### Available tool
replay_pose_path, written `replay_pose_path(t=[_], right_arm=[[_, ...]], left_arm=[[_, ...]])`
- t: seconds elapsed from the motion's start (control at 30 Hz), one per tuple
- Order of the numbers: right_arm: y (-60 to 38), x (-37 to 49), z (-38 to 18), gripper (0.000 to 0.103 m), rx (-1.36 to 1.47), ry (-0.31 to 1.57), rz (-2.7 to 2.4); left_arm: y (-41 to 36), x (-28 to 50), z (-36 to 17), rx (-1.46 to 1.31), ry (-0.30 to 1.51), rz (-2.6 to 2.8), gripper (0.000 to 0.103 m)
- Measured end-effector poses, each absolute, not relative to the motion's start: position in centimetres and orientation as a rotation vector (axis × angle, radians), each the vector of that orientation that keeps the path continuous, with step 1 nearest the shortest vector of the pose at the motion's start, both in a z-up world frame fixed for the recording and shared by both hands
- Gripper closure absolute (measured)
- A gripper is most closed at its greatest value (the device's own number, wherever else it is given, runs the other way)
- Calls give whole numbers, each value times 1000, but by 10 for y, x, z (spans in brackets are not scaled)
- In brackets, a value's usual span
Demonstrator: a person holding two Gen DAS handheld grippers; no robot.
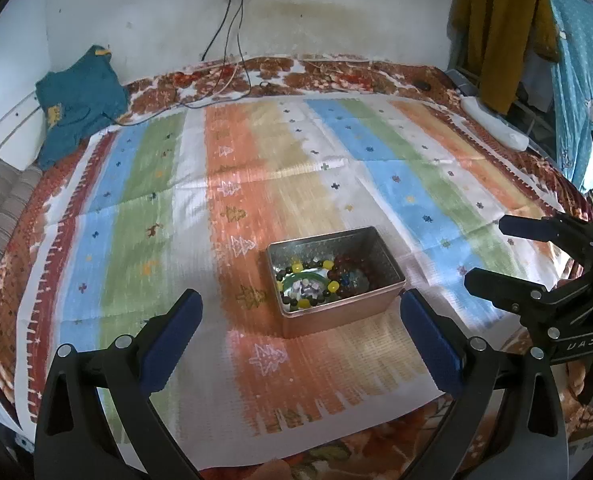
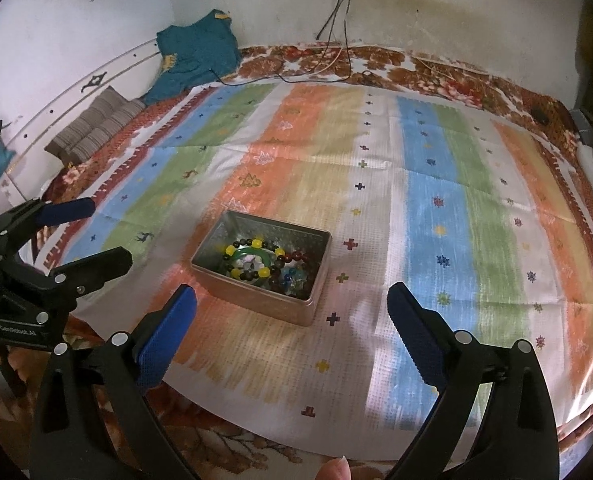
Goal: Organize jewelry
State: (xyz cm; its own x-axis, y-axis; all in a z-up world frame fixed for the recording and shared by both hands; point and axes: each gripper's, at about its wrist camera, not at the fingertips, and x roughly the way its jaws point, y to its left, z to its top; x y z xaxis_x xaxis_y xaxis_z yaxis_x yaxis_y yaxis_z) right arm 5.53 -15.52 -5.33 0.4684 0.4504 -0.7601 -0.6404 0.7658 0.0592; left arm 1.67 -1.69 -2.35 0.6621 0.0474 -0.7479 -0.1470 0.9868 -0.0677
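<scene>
An open metal tin [image 1: 380, 256] [image 2: 212, 240] sits on a striped cloth [image 1: 256, 160] [image 2: 436, 200]. Inside lie a bracelet of dark and yellow beads [image 1: 296, 269] [image 2: 256, 243], a green bangle [image 1: 305, 277] [image 2: 252, 253], dark red beads [image 1: 346, 263] [image 2: 296, 257] and small glassy pieces. My left gripper [image 1: 300, 304] is open and empty, just in front of the tin. My right gripper [image 2: 292, 300] is open and empty, also in front of the tin. Each gripper shows at the edge of the other's view: the right one [image 1: 484, 252] and the left one [image 2: 96, 232].
The cloth covers a floral blanket [image 1: 336, 70] on a bed against a white wall. A teal garment [image 1: 76, 104] [image 2: 196, 48] and a striped cushion [image 2: 96, 120] lie at the far left. Cables [image 1: 232, 40] hang from a wall socket. Clothes [image 1: 496, 32] hang at right.
</scene>
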Motion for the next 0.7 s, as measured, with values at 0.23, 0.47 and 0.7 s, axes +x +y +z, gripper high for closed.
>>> replay_pose_path(t=[0.23, 0.47, 0.7], right_arm=[[-161, 50, -50, 6, -235, 825, 686], [-161, 44, -48, 6, -246, 805, 682], [-160, 35, -46, 6, -272, 769, 682]], left_arm=[[-21, 10, -19, -121, 821, 120, 6], [-21, 7, -18, -132, 812, 109, 6], [-22, 2, -15, -144, 800, 92, 6]])
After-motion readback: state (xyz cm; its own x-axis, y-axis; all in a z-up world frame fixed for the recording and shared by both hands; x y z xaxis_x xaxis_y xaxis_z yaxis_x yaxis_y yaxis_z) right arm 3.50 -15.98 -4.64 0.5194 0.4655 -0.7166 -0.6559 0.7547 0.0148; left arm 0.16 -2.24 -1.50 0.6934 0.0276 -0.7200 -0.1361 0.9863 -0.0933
